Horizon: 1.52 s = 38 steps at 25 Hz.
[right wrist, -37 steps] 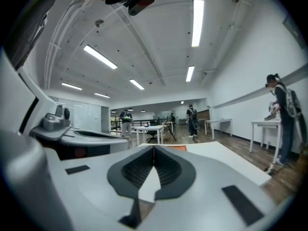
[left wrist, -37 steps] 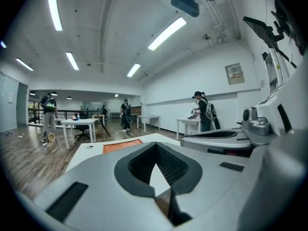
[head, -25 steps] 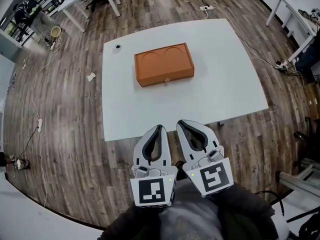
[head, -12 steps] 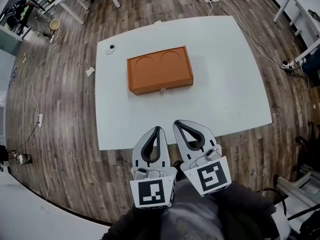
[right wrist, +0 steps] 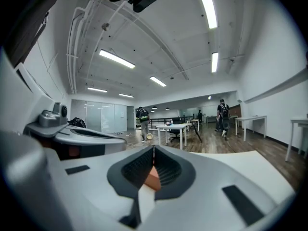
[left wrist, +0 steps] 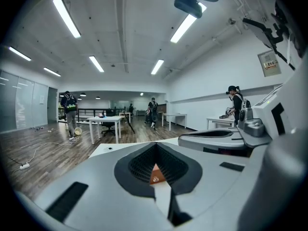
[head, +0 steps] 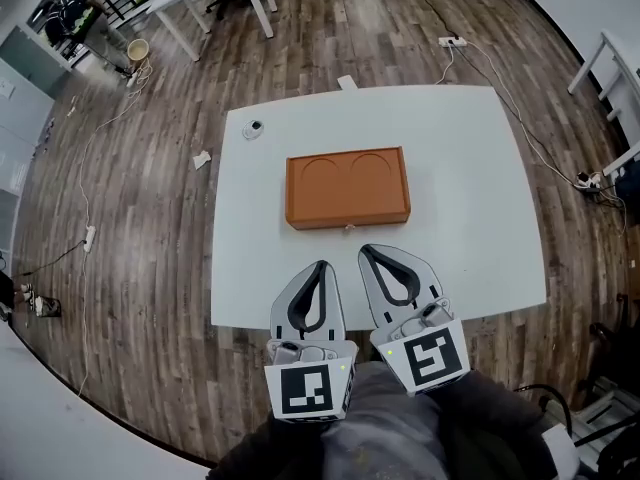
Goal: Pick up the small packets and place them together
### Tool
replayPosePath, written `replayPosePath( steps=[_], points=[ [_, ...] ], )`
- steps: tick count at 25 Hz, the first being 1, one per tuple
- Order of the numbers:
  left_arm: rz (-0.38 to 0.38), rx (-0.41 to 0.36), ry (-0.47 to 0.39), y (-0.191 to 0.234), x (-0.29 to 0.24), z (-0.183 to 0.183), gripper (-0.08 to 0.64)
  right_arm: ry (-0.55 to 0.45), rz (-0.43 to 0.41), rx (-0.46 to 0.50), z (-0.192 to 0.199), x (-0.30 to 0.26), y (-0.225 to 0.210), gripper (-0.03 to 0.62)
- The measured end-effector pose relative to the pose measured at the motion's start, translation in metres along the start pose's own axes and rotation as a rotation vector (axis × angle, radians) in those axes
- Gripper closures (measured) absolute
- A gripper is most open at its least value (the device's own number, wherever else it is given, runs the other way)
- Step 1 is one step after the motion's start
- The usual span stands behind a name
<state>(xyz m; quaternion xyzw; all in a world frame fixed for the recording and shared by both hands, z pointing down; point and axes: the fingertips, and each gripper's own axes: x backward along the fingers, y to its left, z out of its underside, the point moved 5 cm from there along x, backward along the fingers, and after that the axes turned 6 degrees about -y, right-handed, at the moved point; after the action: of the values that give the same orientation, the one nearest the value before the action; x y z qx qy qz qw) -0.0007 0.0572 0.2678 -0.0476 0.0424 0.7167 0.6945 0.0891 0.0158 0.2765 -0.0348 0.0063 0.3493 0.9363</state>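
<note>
Orange box [head: 347, 186] is the only task item I can find: shallow and rectangular, with two round recesses pressed into its top, lying flat near the middle of the white worktop [head: 470, 168] with its long side toward me. A small knob [head: 347, 226] sticks out of that near side. The left hand-held gripper [head: 321, 265] and the right hand-held gripper [head: 366, 251] sit side by side over the worktop's near edge, both aimed at the box's near long side, with bare worktop between their tips and the box. The knob falls between the two lines they point along. In the left gripper view the jaws meet at the tip with nothing clamped, and a sliver of the box [left wrist: 155, 175] shows through the hollow behind the tip. The right gripper view shows the same: jaws closed together and empty, with the orange [right wrist: 153, 177] peeking through. A small round object [head: 252, 128] sits near the worktop's far left corner, well apart from the box. I cannot make out any loose packets on the worktop.
</note>
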Motion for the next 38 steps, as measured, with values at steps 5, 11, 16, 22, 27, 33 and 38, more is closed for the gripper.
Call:
replayPosePath(
  steps=[5, 11, 16, 22, 27, 33, 38],
  points=[
    [0.013, 0.01, -0.018, 0.025, -0.037, 0.005, 0.56, -0.001, 0.034, 0.034, 0.005, -0.032, -0.015, 0.588],
    [0.067, 0.017, 0.019, 0.04, -0.07, 0.0, 0.56, 0.023, 0.079, 0.015, 0.003, -0.065, -0.028, 0.588],
    [0.089, 0.041, 0.074, 0.061, -0.087, 0.015, 0.56, 0.075, 0.101, 0.002, 0.02, -0.089, -0.029, 0.588],
    [0.125, 0.064, 0.102, 0.081, -0.104, 0.024, 0.56, 0.101, 0.135, 0.001, 0.028, -0.114, -0.026, 0.588],
    [0.194, 0.076, 0.11, 0.093, -0.112, 0.02, 0.56, 0.087, 0.223, 0.051, 0.02, -0.124, -0.032, 0.588],
    [0.264, 0.04, 0.107, 0.097, -0.111, 0.028, 0.56, 0.065, 0.307, 0.062, 0.027, -0.113, -0.027, 0.588],
    [0.287, 0.036, 0.1, 0.082, -0.08, 0.045, 0.56, 0.084, 0.313, 0.022, 0.062, -0.08, 0.0, 0.588]
  ],
)
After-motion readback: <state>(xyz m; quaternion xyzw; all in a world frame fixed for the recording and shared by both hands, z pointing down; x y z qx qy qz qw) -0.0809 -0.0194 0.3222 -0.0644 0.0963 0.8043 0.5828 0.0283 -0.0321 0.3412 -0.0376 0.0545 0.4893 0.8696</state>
